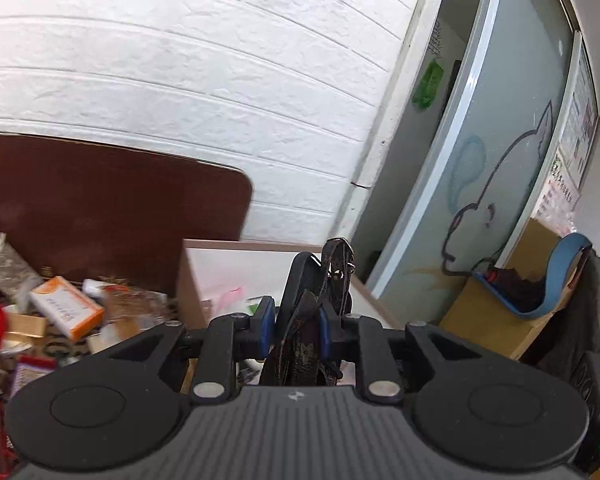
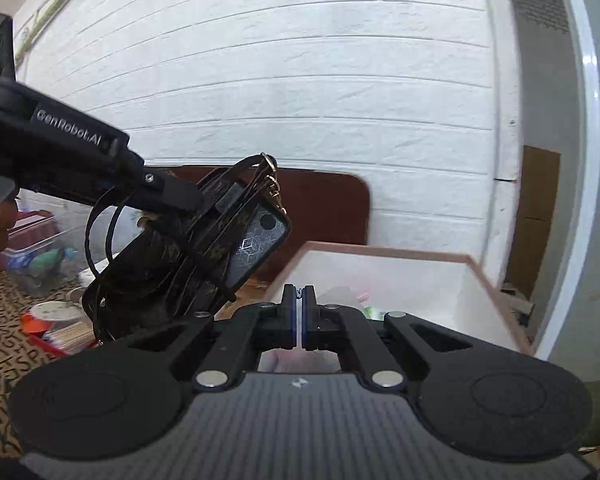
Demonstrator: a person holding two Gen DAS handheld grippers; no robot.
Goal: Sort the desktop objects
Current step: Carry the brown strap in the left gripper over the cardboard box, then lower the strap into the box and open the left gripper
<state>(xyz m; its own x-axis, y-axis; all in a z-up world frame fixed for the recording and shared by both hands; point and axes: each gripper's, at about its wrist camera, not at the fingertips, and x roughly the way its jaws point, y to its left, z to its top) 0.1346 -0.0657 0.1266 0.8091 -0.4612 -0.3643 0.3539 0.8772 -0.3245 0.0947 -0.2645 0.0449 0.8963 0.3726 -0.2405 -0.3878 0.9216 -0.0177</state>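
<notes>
While the left wrist view looks along its own fingers, the left gripper [image 1: 296, 326] is clamped on a dark phone case [image 1: 300, 280] wrapped in a worn patterned strap [image 1: 334, 276], whose metal clasp sits at the top. The case stands nearly upright between the blue pads [image 1: 266, 322], its long axis running up and away from the camera, the upper end tipped slightly right. The jaws stand only as wide as the bundle they pinch. Behind it lies a white-lined box [image 1: 204, 276] with a wooden rim, and to the left a heap of clutter includes an orange-and-white carton [image 1: 66, 306] against a dark brown board [image 1: 100, 204]. In the right wrist view, the same phone case [image 2: 256, 240] hangs in the air left of centre, above the patterned tabletop [image 2: 4, 336] and just beside the near-left corner of the box [image 2: 484, 280]. Its long axis slants from lower left to upper right, camera cutout uppermost, with strap loops [image 2: 100, 232] trailing to the left. The left gripper's finger [image 2: 172, 192] presses across it from the left. The right gripper [image 2: 299, 316] is clenched nearly flat, pads almost touching; a tiny thing shows at the tips, too small to identify.
</notes>
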